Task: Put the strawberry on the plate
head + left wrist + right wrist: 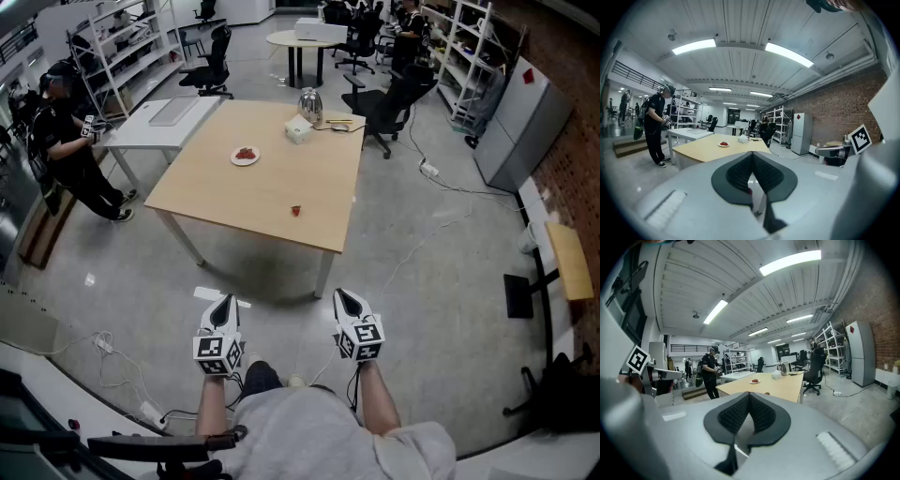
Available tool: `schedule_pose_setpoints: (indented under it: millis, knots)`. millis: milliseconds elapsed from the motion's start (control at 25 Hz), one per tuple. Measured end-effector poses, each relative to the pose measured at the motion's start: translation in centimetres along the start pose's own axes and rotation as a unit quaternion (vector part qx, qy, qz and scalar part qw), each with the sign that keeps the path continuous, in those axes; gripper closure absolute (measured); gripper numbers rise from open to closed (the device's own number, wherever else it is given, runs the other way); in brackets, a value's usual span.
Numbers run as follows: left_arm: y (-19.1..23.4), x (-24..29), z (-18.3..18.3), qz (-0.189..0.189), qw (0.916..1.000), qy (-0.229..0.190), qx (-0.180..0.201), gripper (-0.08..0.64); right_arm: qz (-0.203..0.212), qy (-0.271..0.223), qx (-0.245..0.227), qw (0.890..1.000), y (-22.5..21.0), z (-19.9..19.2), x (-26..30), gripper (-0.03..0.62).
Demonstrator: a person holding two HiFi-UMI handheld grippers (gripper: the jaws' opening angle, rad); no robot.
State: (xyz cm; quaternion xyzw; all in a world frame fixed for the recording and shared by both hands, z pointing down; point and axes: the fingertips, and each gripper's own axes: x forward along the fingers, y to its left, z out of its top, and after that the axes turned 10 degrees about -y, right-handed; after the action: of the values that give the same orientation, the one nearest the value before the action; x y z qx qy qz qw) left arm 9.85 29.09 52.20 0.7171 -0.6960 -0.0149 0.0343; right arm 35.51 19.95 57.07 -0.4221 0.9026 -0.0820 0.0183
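A small red strawberry [296, 211] lies near the front edge of the wooden table [281, 178]. Farther back on the table's left stands a white plate [245, 156] with red fruit on it. Both grippers hang well short of the table, over the floor in front of the person. My left gripper [224, 303] is shut with nothing between its jaws, and so is my right gripper [343, 297]. The left gripper view shows the plate [723, 144] far off beyond the shut gripper [751, 153]. In the right gripper view the plate [754, 381] and strawberry [767, 393] lie beyond the gripper [749, 394].
A metal kettle [310, 105] and a white box [298, 129] stand at the table's far edge. A person [66, 141] stands left by a white desk [164, 117]. Office chairs [389, 103], shelves and floor cables [422, 244] surround the table.
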Motion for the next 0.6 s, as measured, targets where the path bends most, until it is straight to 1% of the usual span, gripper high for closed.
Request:
schedule_pose_setpoints:
  millis: [120, 240, 400, 600]
  knots:
    - [0.2, 0.2, -0.3, 0.001, 1.0000, 0.001, -0.007, 0.540, -0.002, -0.005, 0.002, 1.000, 0.2, -0.1, 0.3, 0.586]
    - [0.7, 0.6, -0.5, 0.000, 1.0000, 0.003, -0.008, 0.540, 0.003, -0.010, 0.017, 1.000, 0.6, -0.2, 0.9, 0.586]
    - [1.7, 1.4, -0.8, -0.001, 0.9999, 0.007, -0.008, 0.540, 0.003, -0.005, 0.021, 1.000, 0.8, -0.6, 2.3, 0.585]
    - [4.0, 3.8, -1.7, -0.004, 0.9997, 0.020, -0.010, 0.540, -0.006, 0.007, 0.024, 1.000, 0.5, -1.6, 5.3, 0.586]
